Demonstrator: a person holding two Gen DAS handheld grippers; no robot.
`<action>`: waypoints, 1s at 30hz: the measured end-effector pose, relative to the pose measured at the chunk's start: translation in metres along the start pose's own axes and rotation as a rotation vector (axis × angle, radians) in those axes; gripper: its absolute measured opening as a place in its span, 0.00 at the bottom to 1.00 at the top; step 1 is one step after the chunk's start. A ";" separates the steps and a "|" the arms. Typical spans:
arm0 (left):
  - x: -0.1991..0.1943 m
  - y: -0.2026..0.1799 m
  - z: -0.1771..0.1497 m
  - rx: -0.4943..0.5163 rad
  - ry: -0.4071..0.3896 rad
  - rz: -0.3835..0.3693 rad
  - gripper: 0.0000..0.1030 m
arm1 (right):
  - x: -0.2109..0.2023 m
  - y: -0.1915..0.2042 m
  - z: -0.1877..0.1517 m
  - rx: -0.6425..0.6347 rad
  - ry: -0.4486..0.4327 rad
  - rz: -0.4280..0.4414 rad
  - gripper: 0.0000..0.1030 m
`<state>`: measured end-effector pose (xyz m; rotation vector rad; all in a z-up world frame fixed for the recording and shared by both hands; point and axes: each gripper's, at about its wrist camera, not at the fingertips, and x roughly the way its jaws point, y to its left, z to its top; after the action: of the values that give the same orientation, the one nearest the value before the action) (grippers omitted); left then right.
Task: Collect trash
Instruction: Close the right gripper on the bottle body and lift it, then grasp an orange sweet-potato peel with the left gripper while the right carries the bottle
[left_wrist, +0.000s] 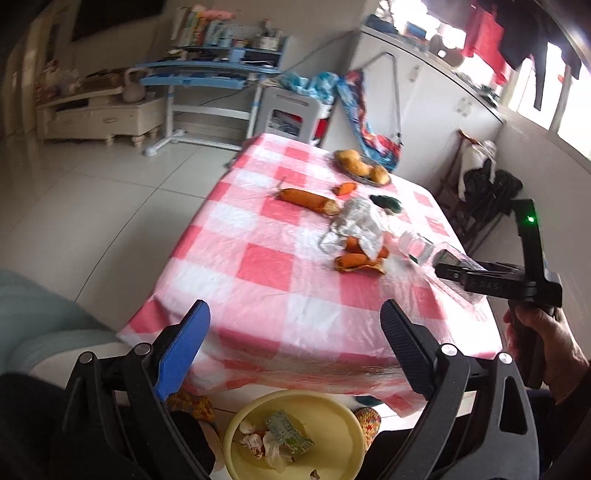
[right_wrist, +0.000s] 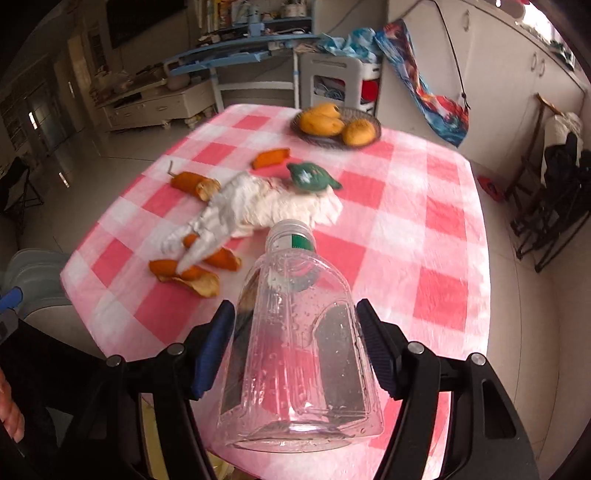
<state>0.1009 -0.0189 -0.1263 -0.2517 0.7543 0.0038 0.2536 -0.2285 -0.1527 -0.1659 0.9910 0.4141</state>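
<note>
My right gripper (right_wrist: 295, 325) is shut on a clear empty plastic bottle (right_wrist: 299, 369), gripped across its body with the neck pointing away, above the near part of the pink checked table (right_wrist: 436, 229). The left wrist view shows that bottle (left_wrist: 417, 247) and the right gripper (left_wrist: 452, 271) at the table's right side. My left gripper (left_wrist: 295, 310) is open and empty above a yellow bin (left_wrist: 236, 424) that holds crumpled paper and a wrapper. On the table lie a crumpled white tissue (right_wrist: 258, 206), orange peels (right_wrist: 192, 273) and a green wrapper (right_wrist: 310, 177).
A dark plate of yellow fruit (right_wrist: 334, 123) stands at the table's far side. More peel pieces (right_wrist: 271, 157) lie near it. A person's hand (left_wrist: 543, 343) holds the right gripper's handle. Tiled floor, a blue desk (left_wrist: 207, 74) and white cabinets surround the table.
</note>
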 end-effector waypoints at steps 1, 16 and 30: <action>0.007 -0.012 0.005 0.069 0.016 -0.020 0.87 | 0.004 -0.004 -0.002 0.013 0.018 0.000 0.64; 0.128 -0.074 0.040 0.462 0.178 -0.121 0.61 | 0.032 0.002 -0.017 -0.069 0.106 -0.006 0.64; 0.156 -0.081 0.034 0.504 0.274 -0.144 0.19 | 0.034 -0.010 -0.013 -0.015 0.106 -0.011 0.63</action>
<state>0.2458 -0.1028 -0.1901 0.1788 0.9802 -0.3590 0.2640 -0.2328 -0.1887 -0.2089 1.0909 0.4062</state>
